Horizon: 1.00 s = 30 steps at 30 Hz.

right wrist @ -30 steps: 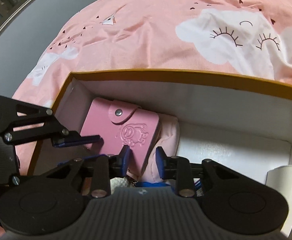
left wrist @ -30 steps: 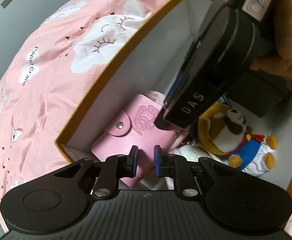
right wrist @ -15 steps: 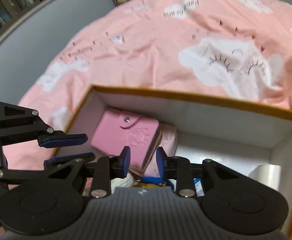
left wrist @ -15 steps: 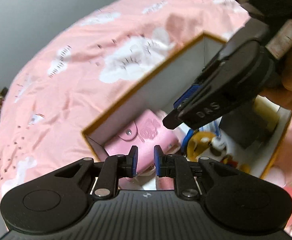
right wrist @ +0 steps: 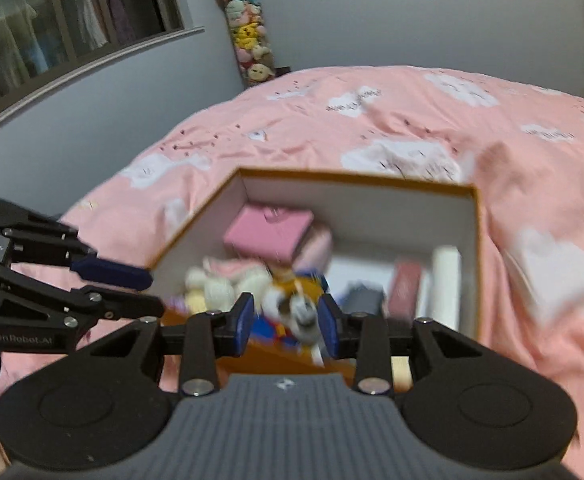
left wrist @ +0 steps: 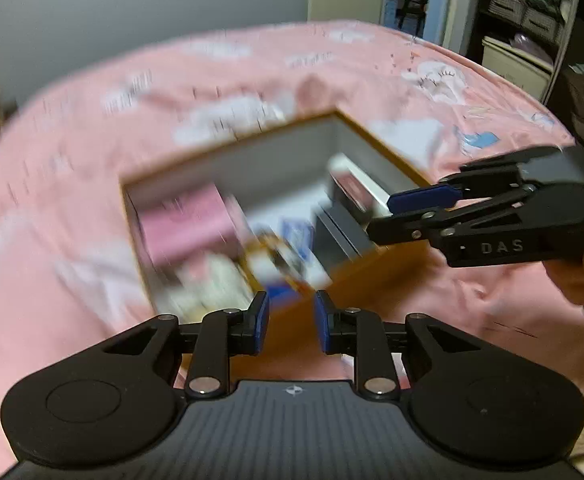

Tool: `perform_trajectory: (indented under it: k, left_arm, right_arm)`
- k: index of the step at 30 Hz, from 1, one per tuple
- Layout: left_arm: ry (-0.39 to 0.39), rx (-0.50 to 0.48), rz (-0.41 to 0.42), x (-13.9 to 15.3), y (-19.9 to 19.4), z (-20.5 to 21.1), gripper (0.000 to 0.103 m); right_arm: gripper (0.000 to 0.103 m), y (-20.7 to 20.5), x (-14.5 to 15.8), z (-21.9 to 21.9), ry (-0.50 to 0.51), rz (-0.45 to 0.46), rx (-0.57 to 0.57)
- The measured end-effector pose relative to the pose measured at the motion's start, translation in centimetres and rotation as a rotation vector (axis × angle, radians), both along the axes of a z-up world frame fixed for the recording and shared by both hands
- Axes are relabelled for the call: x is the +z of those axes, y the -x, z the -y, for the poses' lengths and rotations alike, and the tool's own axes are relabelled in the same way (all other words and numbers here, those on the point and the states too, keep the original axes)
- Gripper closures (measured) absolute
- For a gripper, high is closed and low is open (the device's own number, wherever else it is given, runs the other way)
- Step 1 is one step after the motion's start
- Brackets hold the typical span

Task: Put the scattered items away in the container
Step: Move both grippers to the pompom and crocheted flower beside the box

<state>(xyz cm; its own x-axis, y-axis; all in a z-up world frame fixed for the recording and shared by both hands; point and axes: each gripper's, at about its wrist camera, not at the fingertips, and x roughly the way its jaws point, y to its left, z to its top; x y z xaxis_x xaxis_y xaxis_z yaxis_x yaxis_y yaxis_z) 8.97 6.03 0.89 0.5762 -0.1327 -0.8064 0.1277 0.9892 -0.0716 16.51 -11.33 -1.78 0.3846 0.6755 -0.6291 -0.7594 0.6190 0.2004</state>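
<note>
Both sets of fingers are empty and parted, their jaws having just been opening — the left gripper and right gripper hover above the box on the pink bed. Pink wallet and plush dog lie inside — the drop-off looks finished; next comes seeking any stray item.

We record an orange-rimmed box resting on a pink bedspread. Inside lie a pink wallet, a blurred plush toy and a white roll. The right gripper has just been opening its jaws, nothing pressed between them. The left gripper stands parted beside the box's left wall.
</note>
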Motion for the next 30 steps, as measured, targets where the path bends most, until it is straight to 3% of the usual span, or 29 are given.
perform_trajectory:
  k: [6, 8, 11, 18, 30]
  left_arm:
    - [0.15, 0.121, -0.197, -5.3, 0.7, -0.7, 0.069]
    - [0.153, 0.148, -0.243, -6.6, 1.2, -1.0, 0.069]
    - [0.126, 0.169, -0.277, -8.0, 1.9, -0.9, 0.067]
    - [-0.003, 0.148, -0.272, -10.0, 3.5, 1.1, 0.065]
    - [0.003, 0.163, -0.253, -9.7, 4.0, 1.0, 0.057]
  right_arm:
    - [0.064, 3.0, -4.1, 2.0, 0.078, -0.18, 0.01]
    - [0.06, 4.0, -5.8, 1.6, 0.123, -0.262, 0.058]
    - [0.055, 5.8, -8.3, 0.2, 0.229, -0.265, 0.117]
    - [0.048, 7.4, -11.2, -0.4, 0.278, -0.274, 0.12]
    - [0.051, 7.7, -13.0, -2.2, 0.32, -0.251, 0.147]
